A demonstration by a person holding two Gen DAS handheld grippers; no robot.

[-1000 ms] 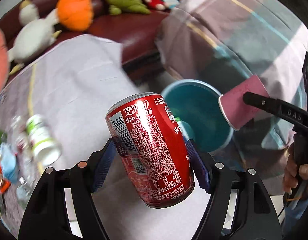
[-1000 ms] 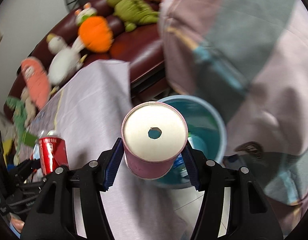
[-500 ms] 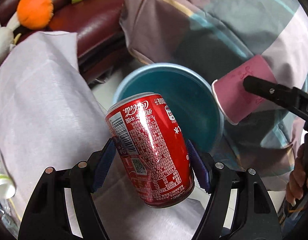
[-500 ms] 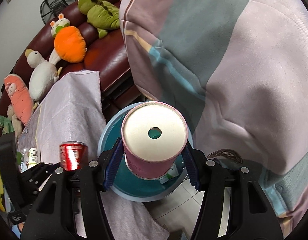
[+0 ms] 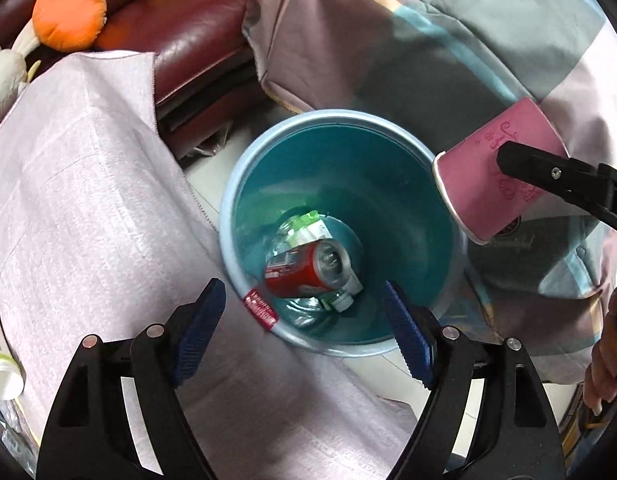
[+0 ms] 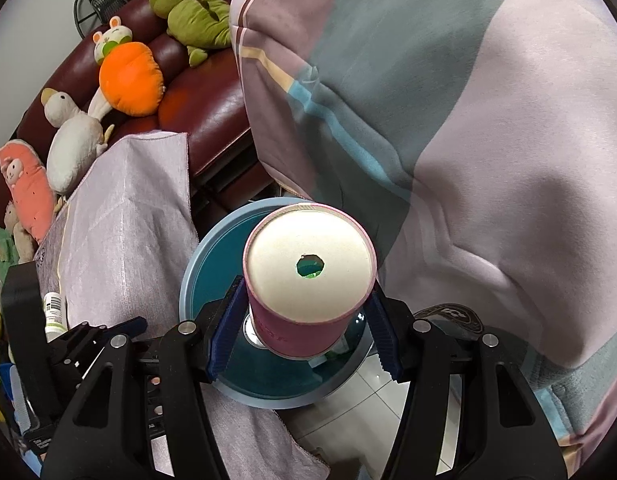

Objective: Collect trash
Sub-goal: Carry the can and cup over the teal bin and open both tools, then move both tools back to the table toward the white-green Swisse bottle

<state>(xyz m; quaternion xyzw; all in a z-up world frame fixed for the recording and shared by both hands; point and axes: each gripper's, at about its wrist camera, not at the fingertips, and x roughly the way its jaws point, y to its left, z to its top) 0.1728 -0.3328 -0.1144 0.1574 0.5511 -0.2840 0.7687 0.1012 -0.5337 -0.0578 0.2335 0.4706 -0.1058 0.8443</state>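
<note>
Left hand-held gripper (image 5: 304, 322): released, its blue pads spread wide with nothing between them, poised over the near rim of the bin.
Right hand-held gripper (image 6: 304, 330): clenched on the pink paper cup (image 6: 308, 280), pads pressed to the cup's sides.
Cup: lay tilted over the bin, its white base with a small round hole toward the right wrist camera; in the left wrist view it hung at 3 o'clock of the bin's mouth, open end toward the bin.
Bin (image 5: 244, 184): a round blue bin with a teal inside, on the tiled floor beside the cloth-covered counter (image 5: 88, 200).
Red can (image 5: 308, 268): lay on its side at the bottom of the bin, silver end up toward 2 o'clock, on top of a bottle with a green label (image 5: 306, 226).
White bottle (image 5: 0, 368): on the counter at the 9 o'clock edge of the left view.
Sofa (image 6: 204, 104): dark red, at 11 o'clock beyond the bin, with soft toys on it, an orange one (image 6: 130, 78) among them.
Striped blanket (image 6: 468, 120): filled the 1 to 4 o'clock side.
</note>
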